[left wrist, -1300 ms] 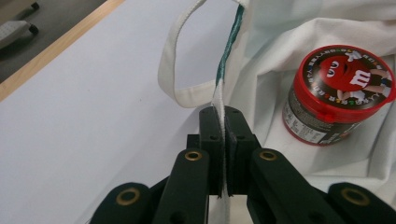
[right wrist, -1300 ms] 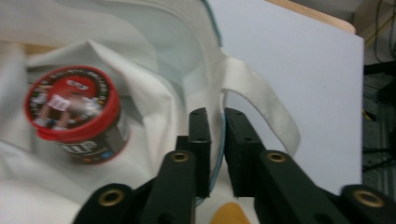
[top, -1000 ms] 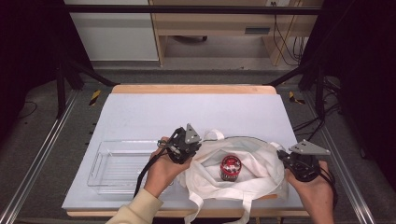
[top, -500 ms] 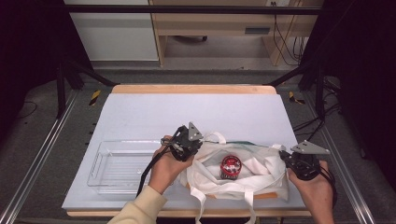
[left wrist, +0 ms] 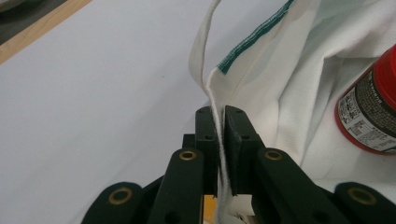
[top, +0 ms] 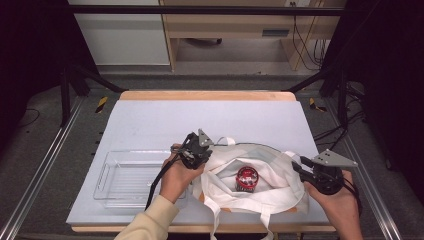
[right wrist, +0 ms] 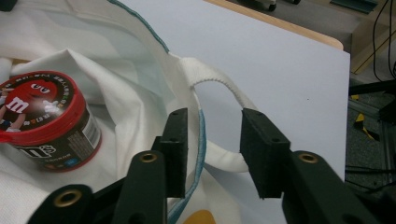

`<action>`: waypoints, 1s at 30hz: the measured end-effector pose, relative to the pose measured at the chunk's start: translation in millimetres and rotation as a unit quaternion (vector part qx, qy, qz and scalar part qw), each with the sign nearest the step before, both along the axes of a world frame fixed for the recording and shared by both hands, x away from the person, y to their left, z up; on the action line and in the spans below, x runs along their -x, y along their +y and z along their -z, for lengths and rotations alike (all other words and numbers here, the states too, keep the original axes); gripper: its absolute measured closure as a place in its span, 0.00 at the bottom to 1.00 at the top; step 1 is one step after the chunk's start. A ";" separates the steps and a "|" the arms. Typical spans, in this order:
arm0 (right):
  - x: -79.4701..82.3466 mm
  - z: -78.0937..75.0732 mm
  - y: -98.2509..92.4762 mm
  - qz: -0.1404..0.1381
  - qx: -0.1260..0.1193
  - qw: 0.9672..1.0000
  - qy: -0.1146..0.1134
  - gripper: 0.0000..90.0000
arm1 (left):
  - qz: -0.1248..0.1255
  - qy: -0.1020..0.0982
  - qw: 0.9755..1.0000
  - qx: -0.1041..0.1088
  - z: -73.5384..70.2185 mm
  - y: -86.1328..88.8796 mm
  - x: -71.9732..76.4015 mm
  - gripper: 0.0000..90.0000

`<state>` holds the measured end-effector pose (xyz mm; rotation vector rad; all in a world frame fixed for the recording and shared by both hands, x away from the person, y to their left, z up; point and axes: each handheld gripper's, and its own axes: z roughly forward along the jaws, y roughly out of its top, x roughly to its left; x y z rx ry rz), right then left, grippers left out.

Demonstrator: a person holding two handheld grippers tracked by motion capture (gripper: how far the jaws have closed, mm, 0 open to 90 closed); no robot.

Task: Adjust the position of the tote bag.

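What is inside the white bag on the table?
Inside the white bag a red-lidded candy can stands upright. Whatever lies below the can or in the cloth folds is covered.

Beyond both grippers the table (top: 150, 120) lay open; between them the tote bag (top: 270, 172) and candy tub (top: 247, 178) blocked passage.

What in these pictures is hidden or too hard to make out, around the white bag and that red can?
- High view: the label on the red can is too small to read.
- Left gripper view: the can is cut off by the right edge.
- Right gripper view: folds of the white bag hide its floor around the can.
- High view: the hand hides part of the clear tray.
- Left gripper view: the left gripper covers the pinched bag edge.
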<state>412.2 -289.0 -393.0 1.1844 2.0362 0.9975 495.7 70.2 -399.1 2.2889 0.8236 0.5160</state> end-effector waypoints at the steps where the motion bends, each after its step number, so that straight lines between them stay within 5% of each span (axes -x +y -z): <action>1: 0.1 -0.3 1.6 0.000 0.000 1.000 0.003 0.64 | 0.003 -0.003 1.000 0.002 -0.6 -0.5 1.2 0.93; 15: 4.7 -16.7 9.8 -0.013 0.006 1.000 -0.020 0.53 | 0.027 -0.055 0.997 0.039 -29.4 7.3 29.8 0.72; 24: -1.2 -27.1 18.6 -0.033 0.016 0.999 -0.021 0.50 | 0.082 -0.078 0.993 0.041 -47.6 11.9 76.5 0.64; 30: -10.2 -37.4 30.0 -0.048 0.024 0.998 -0.027 0.46 | 0.111 -0.073 0.990 0.042 -42.2 9.9 99.9 0.55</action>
